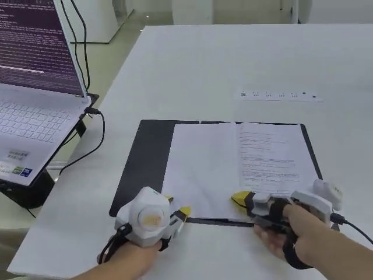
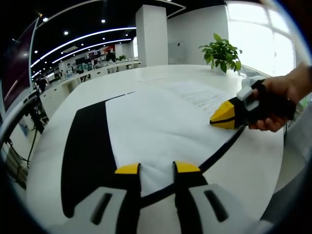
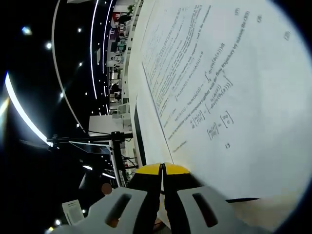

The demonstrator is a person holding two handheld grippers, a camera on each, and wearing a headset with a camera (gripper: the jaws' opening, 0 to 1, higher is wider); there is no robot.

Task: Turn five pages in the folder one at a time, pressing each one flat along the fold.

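1. We see the folder (image 1: 143, 157) lying open and flat on the white table (image 1: 233, 58), with its black cover showing along its left side.
2. Inside the folder a blank sheet (image 1: 198, 169) lies on the left of the fold and a printed page (image 1: 271, 154) on the right.
3. The left gripper (image 1: 182, 213) sits at the folder's near edge, below the blank sheet. In the left gripper view its yellow tips stand a narrow gap apart, and we see nothing held between them.
4. The right gripper (image 1: 240, 199) rests at the folder's near edge, close to the fold, with its tips over the bottom of the printed page. In the right gripper view its tips meet with no gap. We cannot tell whether a sheet is pinched between them.
5. A laptop (image 1: 35, 111) stands open to the left of the folder, well apart from it.
6. A white power strip (image 1: 282, 95) lies beyond the folder's far edge.
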